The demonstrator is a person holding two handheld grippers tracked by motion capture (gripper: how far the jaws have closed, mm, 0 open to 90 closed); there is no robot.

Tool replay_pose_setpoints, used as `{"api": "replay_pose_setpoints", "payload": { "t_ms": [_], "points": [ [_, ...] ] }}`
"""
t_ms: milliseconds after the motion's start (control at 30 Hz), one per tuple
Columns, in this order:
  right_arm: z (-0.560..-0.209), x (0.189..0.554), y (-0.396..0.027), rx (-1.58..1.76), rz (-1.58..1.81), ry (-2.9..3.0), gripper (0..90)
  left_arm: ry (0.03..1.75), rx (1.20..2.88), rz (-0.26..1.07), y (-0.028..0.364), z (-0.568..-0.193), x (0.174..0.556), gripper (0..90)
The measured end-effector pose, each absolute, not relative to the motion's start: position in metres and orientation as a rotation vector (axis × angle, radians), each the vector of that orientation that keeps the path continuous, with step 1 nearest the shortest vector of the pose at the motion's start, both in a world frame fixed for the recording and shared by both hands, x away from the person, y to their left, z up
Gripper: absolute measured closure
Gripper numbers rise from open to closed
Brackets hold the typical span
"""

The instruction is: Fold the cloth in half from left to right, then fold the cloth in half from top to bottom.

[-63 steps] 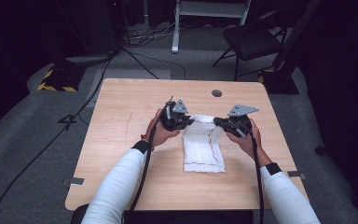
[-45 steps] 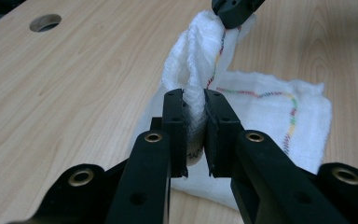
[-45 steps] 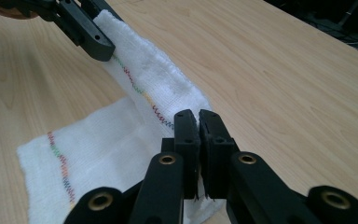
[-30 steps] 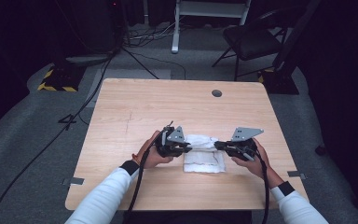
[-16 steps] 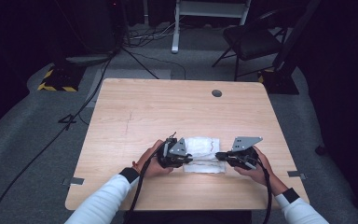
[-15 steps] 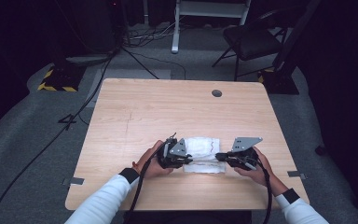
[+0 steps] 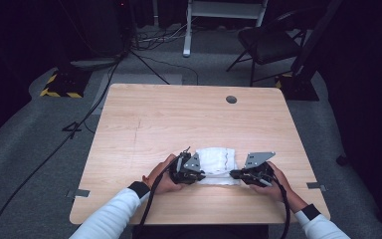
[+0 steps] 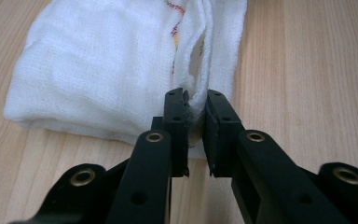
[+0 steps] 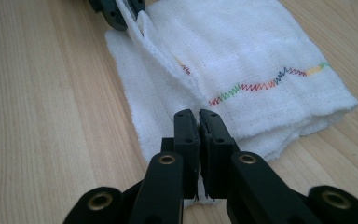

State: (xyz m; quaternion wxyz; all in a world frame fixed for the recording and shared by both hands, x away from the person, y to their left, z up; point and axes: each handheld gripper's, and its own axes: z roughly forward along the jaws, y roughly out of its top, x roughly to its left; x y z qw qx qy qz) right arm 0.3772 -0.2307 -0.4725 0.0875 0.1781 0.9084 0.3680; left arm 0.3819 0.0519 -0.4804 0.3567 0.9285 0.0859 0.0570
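While both grippers pinch the near edge of the white cloth (image 7: 218,166), the fold lies low and centre in the high view, on the table (image 7: 179,119). Left gripper (image 7: 195,175) and right gripper (image 7: 235,174) are each clamped on a corner of the top layer. Compared with two seconds earlier, the cloth has been drawn toward the bottom of the frame and doubled shorter; the fold appears nearly complete, with release likely next.
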Motion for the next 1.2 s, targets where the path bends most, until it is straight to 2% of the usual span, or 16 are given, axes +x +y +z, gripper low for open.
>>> {"api": "replay_pose_setpoints", "payload": {
  "t_ms": [300, 500, 633, 933, 1067, 1200],
  "points": [
    [-0.481, 0.375, -0.234, 0.547, 1.12, 2.71, 85.7, 0.255, 2.375, 0.143, 0.054, -0.485, 0.376, 77.3],
    [-0.48, 0.373, -0.235, 0.542, 1.115, 2.698, 83.1, 0.257, 2.368, 0.147, 0.058, -0.483, 0.372, 68.7],
    [-0.479, 0.37, -0.239, 0.541, 1.114, 2.687, 78.0, 0.291, 2.368, 0.163, 0.066, -0.48, 0.369, 63.9],
    [-0.476, 0.355, -0.256, 0.57, 1.162, 2.662, 70.2, 0.347, 2.349, 0.171, 0.09, -0.476, 0.357, 61.5],
    [-0.475, 0.347, -0.261, 0.586, 1.141, 2.654, 65.2, 0.387, 2.346, 0.19, 0.097, -0.475, 0.351, 56.4],
    [-0.474, 0.343, -0.269, 0.629, 1.122, 2.631, 55.7, 0.436, 2.336, 0.214, 0.101, -0.474, 0.347, 48.0]
  ]
}}
